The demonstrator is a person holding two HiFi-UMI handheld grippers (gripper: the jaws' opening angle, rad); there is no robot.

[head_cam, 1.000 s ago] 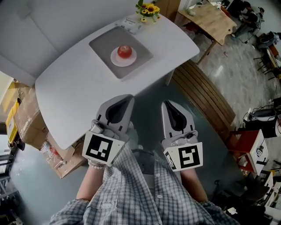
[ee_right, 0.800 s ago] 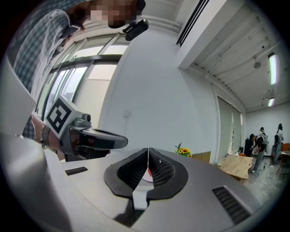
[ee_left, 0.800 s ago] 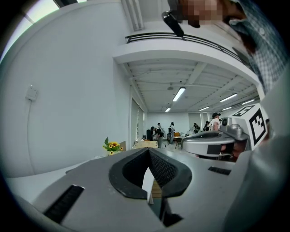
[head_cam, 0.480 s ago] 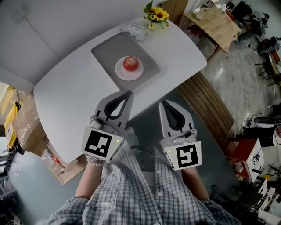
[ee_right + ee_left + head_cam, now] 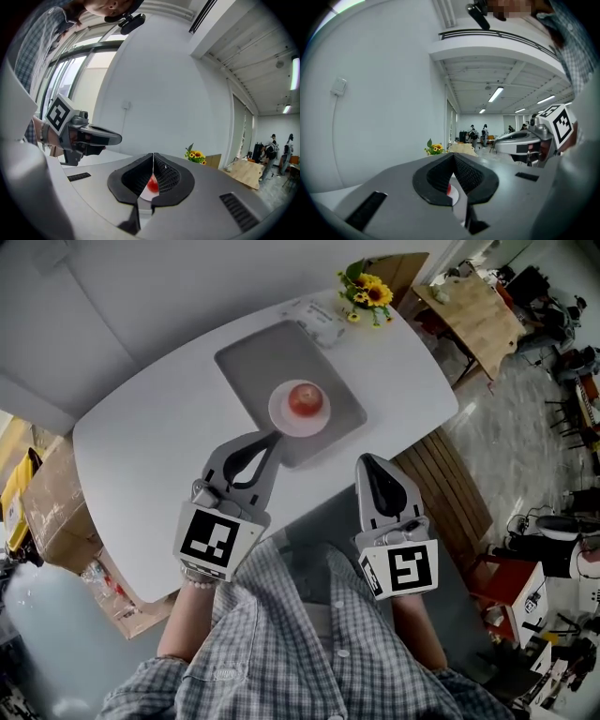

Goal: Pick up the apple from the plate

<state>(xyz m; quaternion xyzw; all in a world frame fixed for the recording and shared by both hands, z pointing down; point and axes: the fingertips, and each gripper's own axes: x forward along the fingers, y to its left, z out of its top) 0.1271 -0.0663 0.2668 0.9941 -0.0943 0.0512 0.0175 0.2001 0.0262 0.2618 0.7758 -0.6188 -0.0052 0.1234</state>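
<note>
- Apple (image 5: 306, 399) sits on the white plate (image 5: 280, 418), on a grey mat (image 5: 246, 357) on the desk (image 5: 150, 446).
- Looks firm, smooth and light, and it may roll, so grip across its widest part.
- Left gripper (image 5: 273, 436) and right gripper (image 5: 367, 459): fingers pressed together, both empty.
- Sunflowers (image 5: 367, 292) stand well behind, and the approach looks unblocked.

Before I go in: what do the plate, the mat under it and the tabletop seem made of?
Plate: white, smooth, likely ceramic or melamine.
Mat: grey, matte, flat, perhaps felt or silicone.
Tabletop: white, even, seamless, probably laminate or painted board.
</note>
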